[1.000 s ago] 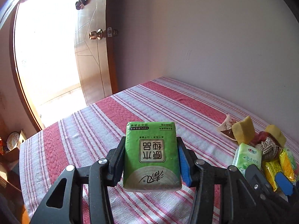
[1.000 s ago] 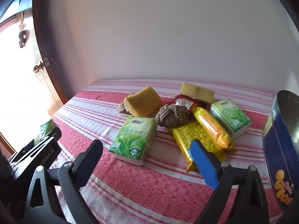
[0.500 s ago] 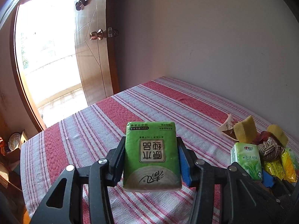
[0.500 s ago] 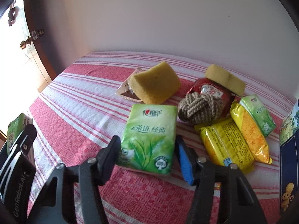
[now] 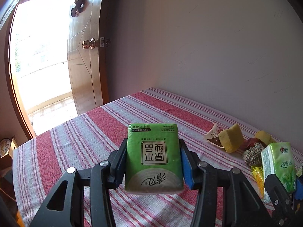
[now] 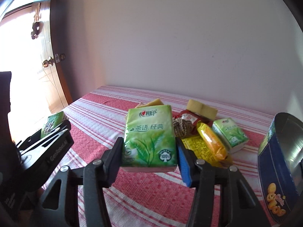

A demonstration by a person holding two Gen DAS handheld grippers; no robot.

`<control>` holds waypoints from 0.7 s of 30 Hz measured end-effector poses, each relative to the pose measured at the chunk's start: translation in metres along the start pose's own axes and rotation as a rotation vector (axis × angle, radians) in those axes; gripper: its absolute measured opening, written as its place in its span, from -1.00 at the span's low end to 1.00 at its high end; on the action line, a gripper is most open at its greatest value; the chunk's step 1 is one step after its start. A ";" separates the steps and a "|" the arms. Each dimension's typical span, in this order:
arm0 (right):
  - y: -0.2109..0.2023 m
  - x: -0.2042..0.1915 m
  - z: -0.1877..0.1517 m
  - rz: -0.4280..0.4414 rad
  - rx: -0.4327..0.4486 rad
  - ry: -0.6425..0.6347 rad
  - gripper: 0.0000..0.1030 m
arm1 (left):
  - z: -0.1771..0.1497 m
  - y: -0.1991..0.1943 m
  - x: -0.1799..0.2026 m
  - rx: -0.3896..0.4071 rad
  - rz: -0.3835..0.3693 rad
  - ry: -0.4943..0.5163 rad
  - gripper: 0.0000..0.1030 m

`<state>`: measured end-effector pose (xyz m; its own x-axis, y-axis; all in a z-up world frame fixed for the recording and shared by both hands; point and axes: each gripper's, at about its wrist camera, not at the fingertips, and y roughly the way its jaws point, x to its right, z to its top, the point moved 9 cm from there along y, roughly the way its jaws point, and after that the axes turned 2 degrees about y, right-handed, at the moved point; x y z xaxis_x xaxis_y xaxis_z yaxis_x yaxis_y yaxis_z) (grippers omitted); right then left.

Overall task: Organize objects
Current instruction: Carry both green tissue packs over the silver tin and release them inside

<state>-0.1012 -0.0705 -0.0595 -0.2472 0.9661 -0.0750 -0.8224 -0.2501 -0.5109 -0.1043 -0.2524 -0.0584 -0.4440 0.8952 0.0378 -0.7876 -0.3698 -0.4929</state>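
My left gripper is shut on a dark-green tissue pack and holds it above the striped cloth. My right gripper is shut on a light-green tea-leaf tissue pack, lifted off the table; this pack also shows at the right edge of the left wrist view. On the table lie a second light-green tissue pack, yellow snack packets, a rope ball, a red packet and two yellow sponges.
A round blue cookie tin stands open at the right. The red-and-white striped tablecloth covers the table. A wooden door with a brass knob stands open at the left, a white wall behind.
My right gripper has closed on the light-green tissue pack and lifted it off the table. My left gripper keeps holding the dark-green pack, almost unmoved.
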 end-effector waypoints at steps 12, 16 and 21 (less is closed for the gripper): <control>-0.033 0.029 -0.009 -0.059 0.060 0.004 0.04 | -0.004 -0.029 0.032 0.066 -0.037 0.074 0.01; -0.046 0.040 -0.009 -0.080 0.087 0.000 0.04 | -0.010 -0.040 0.048 0.065 -0.071 0.104 0.01; -0.061 0.054 -0.010 -0.101 0.109 0.004 0.04 | -0.020 -0.050 0.064 0.045 -0.117 0.107 0.01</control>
<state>-0.0597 -0.0021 -0.0412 -0.1579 0.9870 -0.0316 -0.8937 -0.1564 -0.4205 -0.0850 -0.1714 -0.0483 -0.3022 0.9533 -0.0020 -0.8506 -0.2706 -0.4509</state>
